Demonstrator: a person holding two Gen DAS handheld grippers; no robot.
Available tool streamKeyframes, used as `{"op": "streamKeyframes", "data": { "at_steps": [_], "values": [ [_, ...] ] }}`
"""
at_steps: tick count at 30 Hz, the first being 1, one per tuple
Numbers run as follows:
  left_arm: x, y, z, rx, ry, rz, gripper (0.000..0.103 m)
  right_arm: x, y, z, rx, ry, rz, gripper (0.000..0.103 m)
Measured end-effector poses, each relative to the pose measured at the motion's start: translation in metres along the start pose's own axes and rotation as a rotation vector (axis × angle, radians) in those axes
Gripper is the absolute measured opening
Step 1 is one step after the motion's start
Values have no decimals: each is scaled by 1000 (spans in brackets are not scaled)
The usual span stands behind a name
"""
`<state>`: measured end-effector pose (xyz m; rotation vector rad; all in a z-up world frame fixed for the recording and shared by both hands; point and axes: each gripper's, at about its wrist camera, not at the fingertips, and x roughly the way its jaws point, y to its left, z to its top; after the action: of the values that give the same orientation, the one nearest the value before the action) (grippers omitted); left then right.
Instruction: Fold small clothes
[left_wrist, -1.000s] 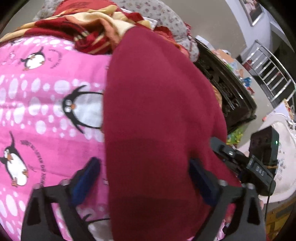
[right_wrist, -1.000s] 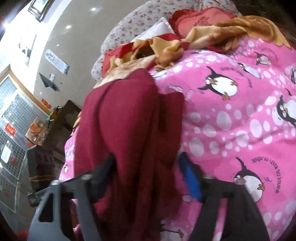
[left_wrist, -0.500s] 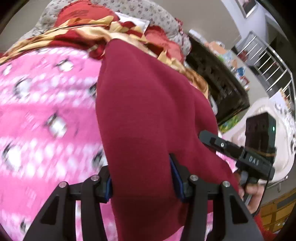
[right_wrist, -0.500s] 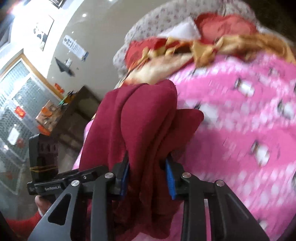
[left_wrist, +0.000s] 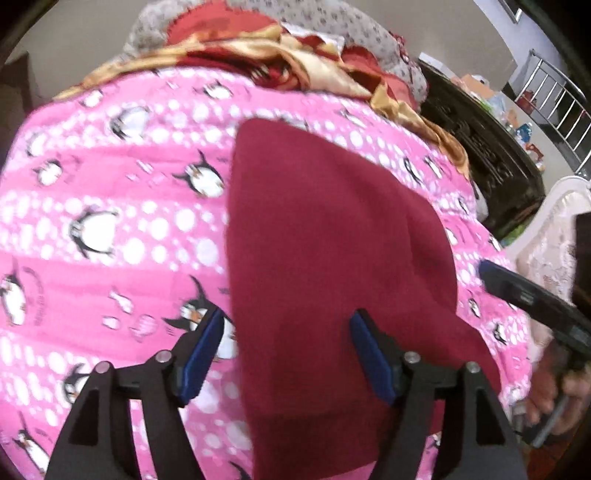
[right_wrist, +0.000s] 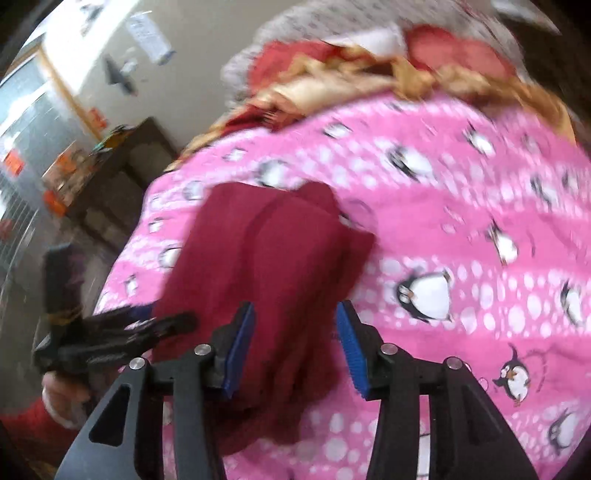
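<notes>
Bedspread (left_wrist: 110, 229), pink with penguins, carries the maroon garment (left_wrist: 332, 240) lying folded on it; left gripper (left_wrist: 286, 354) and right gripper (right_wrist: 295, 347) straddle its near edge, jaws opening, pads clear of cloth.

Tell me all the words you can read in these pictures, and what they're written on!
None can be read.
Curved writing beside the penguins on the pink blanket: too blurred.
White paper on the wall: too blurred.
Orange signs by the window: too blurred.
Marking on the right tool: too small.
</notes>
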<state>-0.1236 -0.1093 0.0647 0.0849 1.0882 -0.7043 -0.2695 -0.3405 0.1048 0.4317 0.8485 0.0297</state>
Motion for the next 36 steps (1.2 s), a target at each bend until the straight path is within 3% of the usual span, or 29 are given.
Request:
{"op": "streamKeyframes", "data": {
  "at_steps": [5,9,11,16,19,23,26,36],
  "values": [
    [-7,5,-1,-14,-39,56,84,3,46,-11,-145,15,40,57],
    [-13,-3,-2,3,-65,85,84,34,48,-39,-217,121,-116,50],
    [-18,-6,-3,9,-88,89,84,45,41,-51,-234,130,-171,49],
    [-28,-13,-5,14,-124,97,84,31,42,-45,-210,91,-152,49],
    [-37,-16,-5,14,-154,104,84,9,50,-34,-188,18,-125,49],
    [-50,-18,-3,0,-189,125,84,-5,59,-22,-188,-65,-202,58],
    [-57,-21,0,-4,-196,128,84,-4,64,-19,-165,-78,-254,59],
    [-69,-26,1,0,-227,140,84,2,59,-15,-58,-80,-290,66]
  ]
}}
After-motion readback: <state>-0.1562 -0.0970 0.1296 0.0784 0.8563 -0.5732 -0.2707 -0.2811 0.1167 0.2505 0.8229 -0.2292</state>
